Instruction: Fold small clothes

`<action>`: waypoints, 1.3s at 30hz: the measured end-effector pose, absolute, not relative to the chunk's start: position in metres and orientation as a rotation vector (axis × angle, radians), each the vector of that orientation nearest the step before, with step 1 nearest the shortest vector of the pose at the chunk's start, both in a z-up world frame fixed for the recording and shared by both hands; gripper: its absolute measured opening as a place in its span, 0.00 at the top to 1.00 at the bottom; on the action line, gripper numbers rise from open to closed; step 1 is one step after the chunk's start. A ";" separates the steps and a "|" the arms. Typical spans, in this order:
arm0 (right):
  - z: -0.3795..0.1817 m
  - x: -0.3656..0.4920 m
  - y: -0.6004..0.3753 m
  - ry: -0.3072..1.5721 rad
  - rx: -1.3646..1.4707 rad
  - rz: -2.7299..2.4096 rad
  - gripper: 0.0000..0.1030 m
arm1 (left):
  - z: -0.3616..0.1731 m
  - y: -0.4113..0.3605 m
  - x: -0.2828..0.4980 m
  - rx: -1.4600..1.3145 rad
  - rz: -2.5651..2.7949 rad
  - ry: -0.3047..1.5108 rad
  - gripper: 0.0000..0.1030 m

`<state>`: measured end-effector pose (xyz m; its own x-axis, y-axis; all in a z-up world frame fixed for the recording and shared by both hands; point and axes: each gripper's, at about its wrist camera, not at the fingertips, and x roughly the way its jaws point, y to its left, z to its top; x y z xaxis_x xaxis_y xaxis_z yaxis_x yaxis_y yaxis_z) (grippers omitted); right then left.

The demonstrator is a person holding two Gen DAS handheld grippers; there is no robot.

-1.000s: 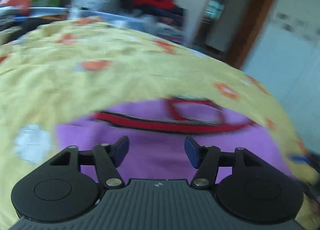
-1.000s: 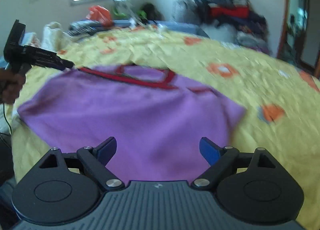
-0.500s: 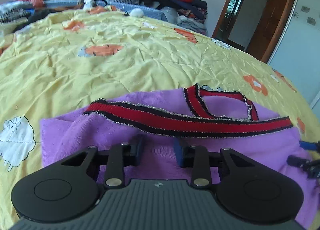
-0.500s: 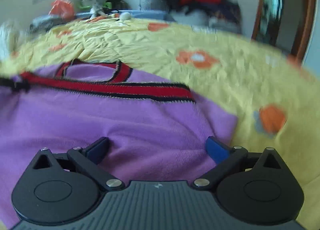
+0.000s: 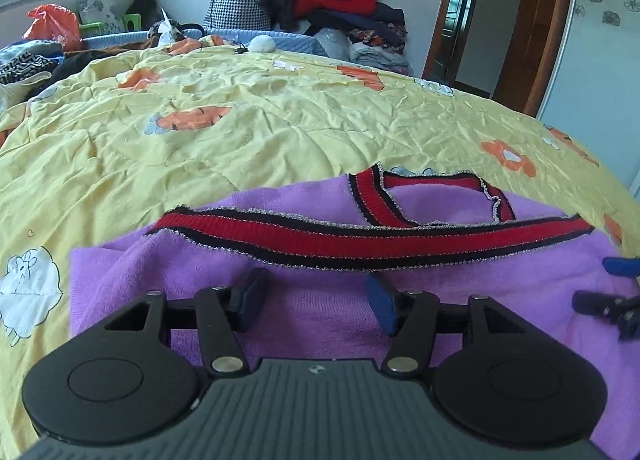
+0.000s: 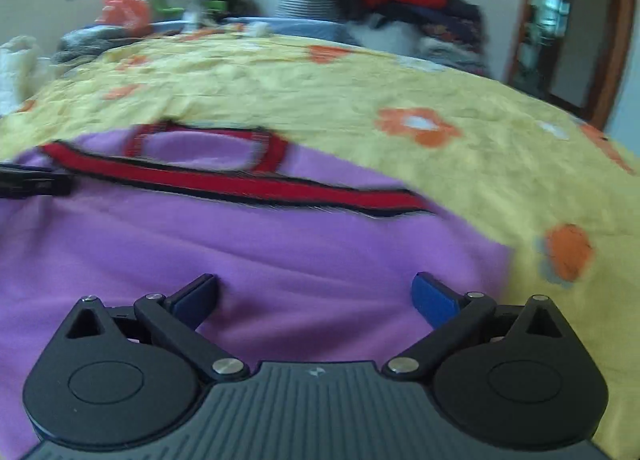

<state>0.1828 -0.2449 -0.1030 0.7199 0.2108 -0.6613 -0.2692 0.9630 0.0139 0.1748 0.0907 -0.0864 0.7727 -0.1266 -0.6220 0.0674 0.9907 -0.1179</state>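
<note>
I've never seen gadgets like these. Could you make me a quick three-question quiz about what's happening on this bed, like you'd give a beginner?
1. True or false: the purple top lies flat on the yellow quilt, with neither claw pinching it.
2. Which claw has its jaws wider apart? A) the left claw B) the right claw
3. Fill in: the band across the top's upper part is ____ with dark edging.

Key: 1 true; 2 B; 3 red.
</note>
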 end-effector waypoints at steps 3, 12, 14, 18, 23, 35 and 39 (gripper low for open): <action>-0.098 0.182 -0.255 0.737 -0.044 0.251 0.00 | -0.087 0.085 0.174 -0.077 -0.102 0.674 0.34; -0.100 0.146 -0.236 0.712 -0.168 0.240 0.00 | -0.089 0.081 0.175 -0.050 -0.129 0.672 0.23; -0.105 0.156 -0.269 0.718 -0.042 0.238 0.00 | -0.089 0.083 0.176 -0.029 -0.144 0.670 0.23; -0.090 0.153 -0.294 0.763 0.024 0.155 0.00 | -0.082 0.101 0.174 -0.008 -0.085 0.666 0.23; -0.072 0.100 -0.291 0.722 0.094 0.198 0.00 | -0.051 0.141 0.130 -0.135 -0.111 0.644 0.00; -0.103 0.043 -0.251 0.777 -0.101 0.279 0.00 | -0.096 0.133 0.033 0.047 -0.190 0.761 0.00; -0.100 0.038 -0.259 0.814 -0.129 0.320 0.00 | -0.094 0.152 0.014 0.074 -0.184 0.766 0.00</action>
